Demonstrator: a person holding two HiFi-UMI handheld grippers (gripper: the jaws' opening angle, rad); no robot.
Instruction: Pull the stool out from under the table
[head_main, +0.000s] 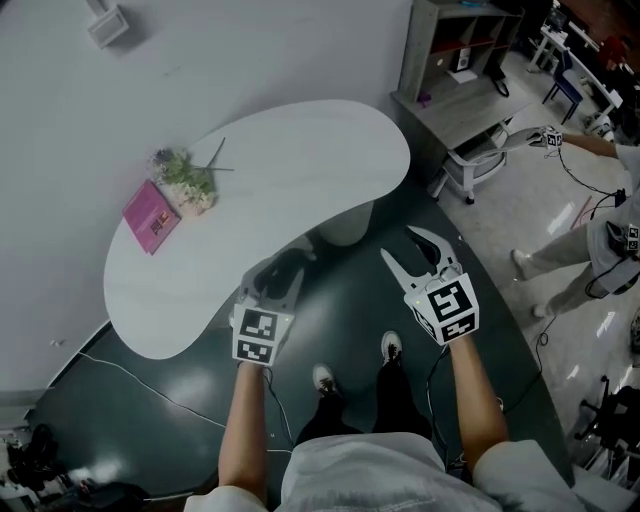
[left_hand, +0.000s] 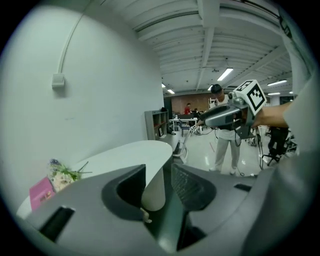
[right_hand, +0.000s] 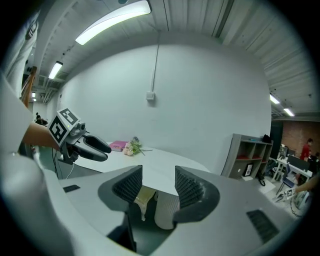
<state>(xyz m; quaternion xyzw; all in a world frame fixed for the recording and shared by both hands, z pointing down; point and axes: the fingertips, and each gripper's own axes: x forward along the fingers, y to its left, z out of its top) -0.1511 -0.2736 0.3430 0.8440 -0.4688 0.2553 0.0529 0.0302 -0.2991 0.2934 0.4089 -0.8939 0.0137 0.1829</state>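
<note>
From my head the camera looks steeply down on the white surface (head_main: 300, 170) and my forearms. The left gripper view rides low, close behind my left gripper (left_hand: 159, 172), facing along the surface into the open room and catching my right gripper (left_hand: 202, 120). The right gripper view, just as close behind its own jaws, faces the wall (right_hand: 200, 100). All three share the surface, pink book (head_main: 150, 216) and flowers (head_main: 185, 180).

Pink book (head_main: 150, 217), flower bunch (head_main: 186, 182), grey shelf unit (head_main: 452, 92)
</note>
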